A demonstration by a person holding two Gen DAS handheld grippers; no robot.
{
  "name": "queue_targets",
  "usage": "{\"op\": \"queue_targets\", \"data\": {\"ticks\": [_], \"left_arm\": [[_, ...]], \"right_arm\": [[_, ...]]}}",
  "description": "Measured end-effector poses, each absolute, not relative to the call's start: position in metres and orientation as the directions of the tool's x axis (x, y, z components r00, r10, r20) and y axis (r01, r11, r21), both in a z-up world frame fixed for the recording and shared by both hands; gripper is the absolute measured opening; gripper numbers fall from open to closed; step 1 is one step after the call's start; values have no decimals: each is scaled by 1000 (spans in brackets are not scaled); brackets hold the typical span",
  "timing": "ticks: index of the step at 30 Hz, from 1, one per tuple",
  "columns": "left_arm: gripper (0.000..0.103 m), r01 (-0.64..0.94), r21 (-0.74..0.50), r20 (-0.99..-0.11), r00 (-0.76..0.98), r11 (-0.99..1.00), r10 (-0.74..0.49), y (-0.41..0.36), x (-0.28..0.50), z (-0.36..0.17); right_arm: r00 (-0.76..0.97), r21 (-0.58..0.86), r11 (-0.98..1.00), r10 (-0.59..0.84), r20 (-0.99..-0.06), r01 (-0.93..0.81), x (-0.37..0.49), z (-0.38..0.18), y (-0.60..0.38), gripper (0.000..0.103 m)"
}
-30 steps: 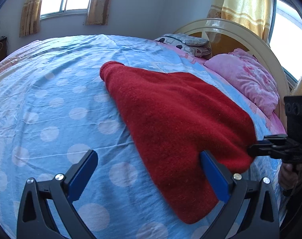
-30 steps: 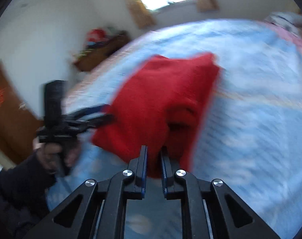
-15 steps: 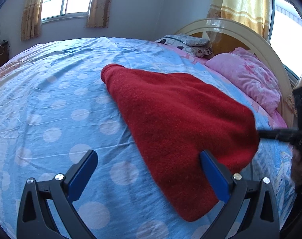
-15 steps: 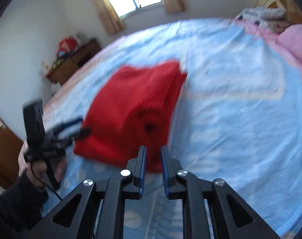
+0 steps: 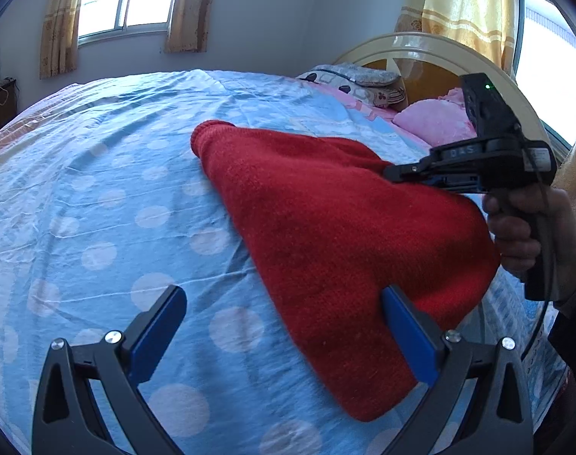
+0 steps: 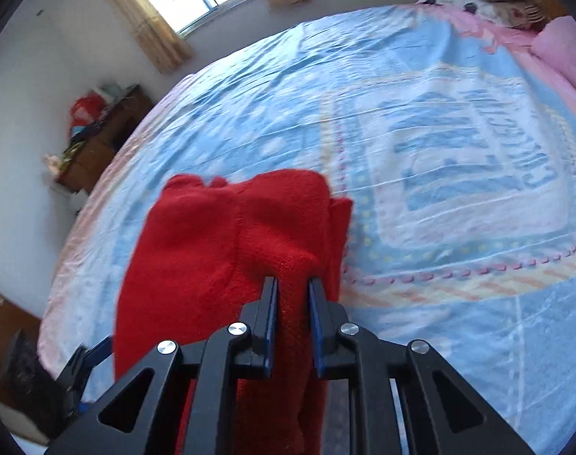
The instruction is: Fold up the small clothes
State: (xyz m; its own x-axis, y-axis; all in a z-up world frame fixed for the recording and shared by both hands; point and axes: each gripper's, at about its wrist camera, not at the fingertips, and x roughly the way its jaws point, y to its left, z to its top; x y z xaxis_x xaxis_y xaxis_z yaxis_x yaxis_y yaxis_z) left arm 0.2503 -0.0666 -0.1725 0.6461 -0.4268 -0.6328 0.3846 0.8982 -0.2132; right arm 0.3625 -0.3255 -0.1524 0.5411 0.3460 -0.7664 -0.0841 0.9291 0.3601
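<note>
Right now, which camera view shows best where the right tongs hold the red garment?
The right wrist view: red garment sits pinched between the right tongs. The left wrist view shows them side-on, grip hidden.

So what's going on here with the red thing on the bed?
A person is folding a small red knitted garment on a blue dotted bedsheet, using handheld tongs instead of bare hands. The right tongs are pinched on a bunch of the red fabric and lifting that edge. The left tongs hang open over the near corner, gripping nothing.
</note>
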Motion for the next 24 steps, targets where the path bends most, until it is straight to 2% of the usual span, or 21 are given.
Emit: {"op": "queue_targets", "data": {"ticks": [4,7,11,13,14,15,17,20,22,24], "left_arm": [[103,394,-225,-644,627,891,-439,-68,253,-174],[103,392,-232,-648,620,890,-442,-67,254,-176],[103,387,-233,-647,623,892,-440,-67,253,-176],[103,387,-234,-648,622,892,-440,-67,254,-176],[103,387,-232,-648,623,892,-438,-67,254,-176],[103,386,-231,-648,623,893,-438,-68,253,-176],[103,386,-229,-649,623,894,-436,-69,253,-176],[103,386,-233,-650,621,893,-438,-69,254,-176],[103,394,-235,-652,615,889,-444,-69,255,-177],[103,404,-223,-657,611,887,-443,-71,255,-177]], "right_arm": [[564,344,939,298,-770,-26,362,-160,-336,14],[587,339,939,302,-751,-49,355,-155,-337,14],[695,268,952,293,-657,-148,314,-112,-321,15],[704,267,934,356,-615,-239,294,-95,-307,26],[693,271,921,388,-608,-279,287,-91,-301,45],[670,272,908,420,-613,-320,279,-91,-291,60],[646,226,907,413,-642,-355,270,-98,-278,60],[614,121,932,319,-722,-342,266,-126,-269,60],[581,141,943,299,-757,-301,270,-147,-281,59],[591,169,937,325,-738,-304,269,-152,-294,59]]}}
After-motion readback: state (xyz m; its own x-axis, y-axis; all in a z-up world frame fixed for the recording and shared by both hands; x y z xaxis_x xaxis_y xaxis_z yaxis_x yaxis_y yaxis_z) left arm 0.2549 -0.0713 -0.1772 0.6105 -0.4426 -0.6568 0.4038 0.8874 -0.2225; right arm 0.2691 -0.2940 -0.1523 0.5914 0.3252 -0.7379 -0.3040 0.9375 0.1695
